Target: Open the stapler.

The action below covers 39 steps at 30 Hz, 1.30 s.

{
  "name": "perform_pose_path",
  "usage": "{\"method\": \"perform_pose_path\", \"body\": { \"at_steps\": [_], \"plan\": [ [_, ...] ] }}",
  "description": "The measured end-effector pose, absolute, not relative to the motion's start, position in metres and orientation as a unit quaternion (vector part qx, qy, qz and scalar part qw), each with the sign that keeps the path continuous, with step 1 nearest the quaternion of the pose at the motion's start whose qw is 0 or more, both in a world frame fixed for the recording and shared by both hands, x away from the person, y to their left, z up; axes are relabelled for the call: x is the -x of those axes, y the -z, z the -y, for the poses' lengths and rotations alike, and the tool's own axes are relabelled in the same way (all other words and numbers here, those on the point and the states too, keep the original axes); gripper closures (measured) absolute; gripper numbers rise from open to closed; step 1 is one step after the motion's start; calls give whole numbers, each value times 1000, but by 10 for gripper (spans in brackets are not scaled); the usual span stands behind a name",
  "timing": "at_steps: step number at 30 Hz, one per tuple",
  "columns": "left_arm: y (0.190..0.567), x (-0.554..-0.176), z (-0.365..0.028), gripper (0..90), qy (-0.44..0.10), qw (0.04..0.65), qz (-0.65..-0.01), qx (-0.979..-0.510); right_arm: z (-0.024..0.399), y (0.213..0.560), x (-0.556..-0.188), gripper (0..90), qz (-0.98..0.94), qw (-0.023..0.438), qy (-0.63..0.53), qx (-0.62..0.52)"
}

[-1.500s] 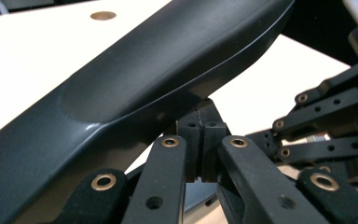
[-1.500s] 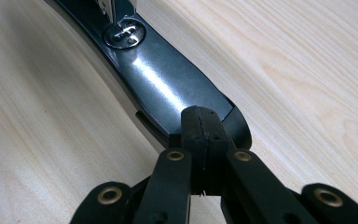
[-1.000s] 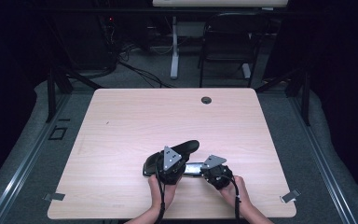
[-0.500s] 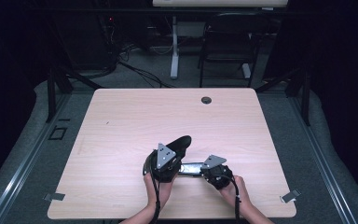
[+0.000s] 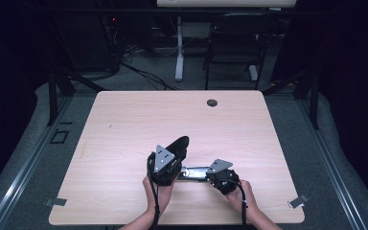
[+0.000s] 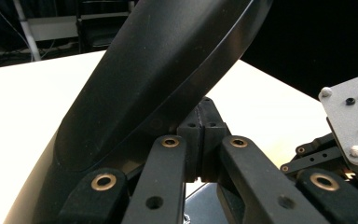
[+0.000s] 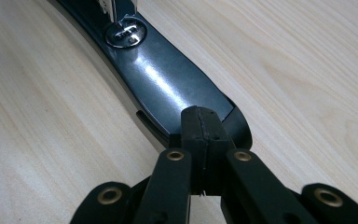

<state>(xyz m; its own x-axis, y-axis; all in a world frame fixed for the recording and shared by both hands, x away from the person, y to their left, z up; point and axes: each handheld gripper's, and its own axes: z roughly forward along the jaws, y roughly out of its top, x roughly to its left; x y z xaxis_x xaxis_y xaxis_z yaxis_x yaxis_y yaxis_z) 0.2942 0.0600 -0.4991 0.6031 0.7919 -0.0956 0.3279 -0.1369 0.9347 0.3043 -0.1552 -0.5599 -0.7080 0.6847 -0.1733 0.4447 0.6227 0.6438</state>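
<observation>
A black stapler lies near the table's front edge, hinged apart. Its black top cover (image 5: 178,145) tilts up and away, and its shiny metal strip (image 5: 195,173) lies flat between the two grippers. My left gripper (image 5: 172,158) is shut, its closed tips (image 6: 200,135) tucked under the raised cover (image 6: 158,79). My right gripper (image 5: 211,174) is shut too, and its joined tips (image 7: 204,128) rest on the rounded end of the glossy black base (image 7: 168,88). A round silver plate (image 7: 127,32) sits farther along that base. A person's hands hold both grippers.
The light wooden table (image 5: 124,124) has a dark cable grommet (image 5: 212,102) at the back. Small clips sit at its front corners (image 5: 298,201) (image 5: 55,202). A black chair (image 5: 239,38) and a desk leg stand beyond, on dark floor.
My left gripper has shifted a little left and the stapler's black cover has swung steeper with it. The right gripper has stayed put on the base.
</observation>
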Motion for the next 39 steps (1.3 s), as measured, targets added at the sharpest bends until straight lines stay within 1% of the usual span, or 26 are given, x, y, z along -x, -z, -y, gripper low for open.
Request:
{"method": "perform_pose_path", "body": {
  "at_steps": [6, 12, 17, 39],
  "plan": [
    [495, -295, -65, 900, -209, 532, -395, -719, 155, 560, -304, 900, -878, 206, -290, -321],
    [490, -296, -74, 900, -191, 542, -412, -708, 156, 559, -305, 900, -880, 201, -289, -319],
    [487, -296, -79, 900, -176, 542, -417, -708, 156, 559, -305, 900, -880, 201, -289, -319],
    [477, -297, -91, 900, -163, 542, -428, -705, 156, 559, -306, 900, -879, 198, -291, -321]
  ]
}}
